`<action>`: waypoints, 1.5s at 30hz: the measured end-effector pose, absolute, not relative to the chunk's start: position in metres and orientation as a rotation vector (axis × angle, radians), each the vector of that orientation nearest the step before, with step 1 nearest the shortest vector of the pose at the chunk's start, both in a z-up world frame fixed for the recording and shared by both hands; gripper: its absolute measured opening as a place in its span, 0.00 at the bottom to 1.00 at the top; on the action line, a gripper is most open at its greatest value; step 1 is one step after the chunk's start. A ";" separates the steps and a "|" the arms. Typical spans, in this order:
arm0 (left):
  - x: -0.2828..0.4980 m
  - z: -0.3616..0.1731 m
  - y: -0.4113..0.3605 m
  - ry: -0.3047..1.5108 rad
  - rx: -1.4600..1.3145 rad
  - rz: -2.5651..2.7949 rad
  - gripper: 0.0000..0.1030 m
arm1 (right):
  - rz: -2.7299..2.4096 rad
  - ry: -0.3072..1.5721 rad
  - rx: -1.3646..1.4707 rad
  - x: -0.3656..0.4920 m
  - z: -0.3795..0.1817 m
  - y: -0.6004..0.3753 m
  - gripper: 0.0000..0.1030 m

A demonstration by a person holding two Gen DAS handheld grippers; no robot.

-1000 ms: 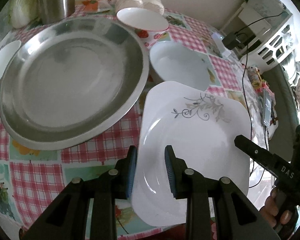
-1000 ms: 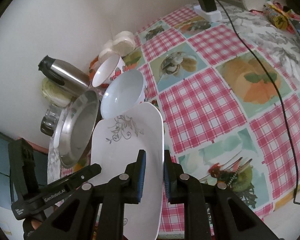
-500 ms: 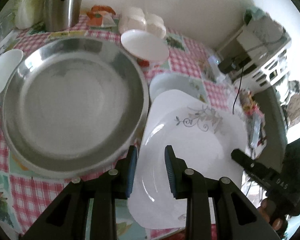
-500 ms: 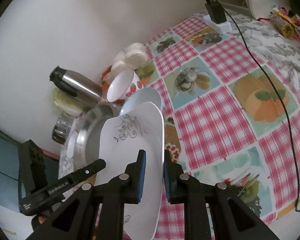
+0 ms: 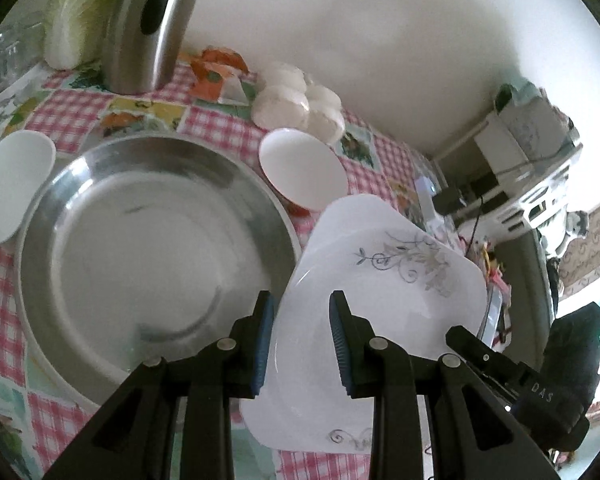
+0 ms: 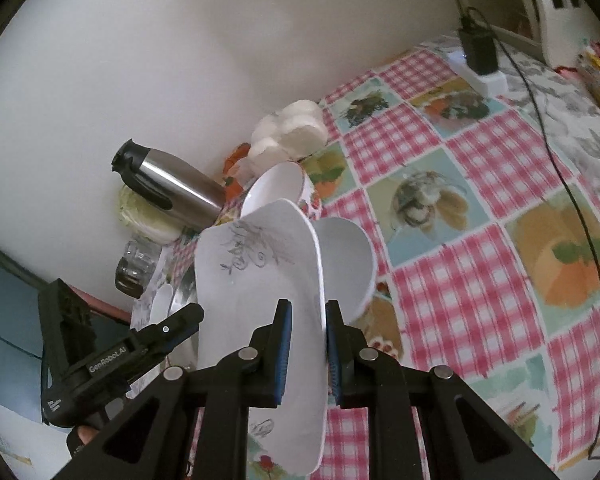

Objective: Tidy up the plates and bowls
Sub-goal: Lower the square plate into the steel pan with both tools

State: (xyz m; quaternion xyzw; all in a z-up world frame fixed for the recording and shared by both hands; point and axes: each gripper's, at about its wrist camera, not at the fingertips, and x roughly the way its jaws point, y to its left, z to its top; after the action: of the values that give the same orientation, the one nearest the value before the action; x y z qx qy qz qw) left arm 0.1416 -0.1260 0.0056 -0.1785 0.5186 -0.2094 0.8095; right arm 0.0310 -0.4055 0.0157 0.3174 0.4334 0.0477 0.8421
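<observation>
A white square plate [image 5: 380, 300] [image 6: 256, 280] with a grey floral print hangs tilted above the checked tablecloth, held between both grippers. My left gripper [image 5: 300, 312] is shut on its left rim. My right gripper [image 6: 306, 320] is shut on the opposite rim, pads pressed on either side of the edge. A large steel pan [image 5: 152, 248] lies just left of the plate. Behind the plate stand a red-patterned white bowl [image 5: 300, 172] [image 6: 272, 184] and a plain white bowl [image 6: 348, 264], which the plate hides in the left wrist view. A small white dish [image 5: 12, 184] lies at the far left.
Along the wall stand a steel flask [image 5: 148, 24] [image 6: 168, 184], a cabbage [image 5: 76, 12], a glass jar [image 6: 136, 268] and white round buns [image 5: 296, 100]. A power strip with a charger [image 6: 480, 60] and its black cable [image 6: 560, 160] cross the table's right side.
Both grippers have risen with the plate and carried it toward the wall and the steel pan. The plate now covers the plain white bowl in the left wrist view.
</observation>
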 end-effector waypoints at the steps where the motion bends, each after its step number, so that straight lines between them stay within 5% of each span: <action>1: 0.145 0.005 -0.122 1.106 -0.398 -0.443 0.27 | 0.106 0.916 0.670 0.034 0.016 -0.404 0.17; 15: 0.158 0.022 -0.060 1.004 -0.539 -0.378 0.22 | 0.158 1.016 0.604 0.093 -0.020 -0.346 0.16; 30: 0.162 -0.007 -0.046 1.105 -0.405 -0.196 0.47 | 0.164 1.043 0.581 0.097 -0.030 -0.339 0.19; 41: 0.155 -0.013 0.009 1.073 -0.509 -0.045 0.44 | 0.163 1.074 0.548 0.102 -0.040 -0.326 0.19; 45: 0.154 -0.019 0.017 1.091 -0.574 -0.032 0.31 | 0.170 1.070 0.518 0.103 -0.039 -0.322 0.16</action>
State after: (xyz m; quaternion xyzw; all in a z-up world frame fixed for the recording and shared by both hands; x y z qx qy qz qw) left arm 0.1537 0.0175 -0.0191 -0.2692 0.5114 -0.0152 0.8160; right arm 0.1034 -0.3218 -0.0392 0.2439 0.5033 0.0801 0.8251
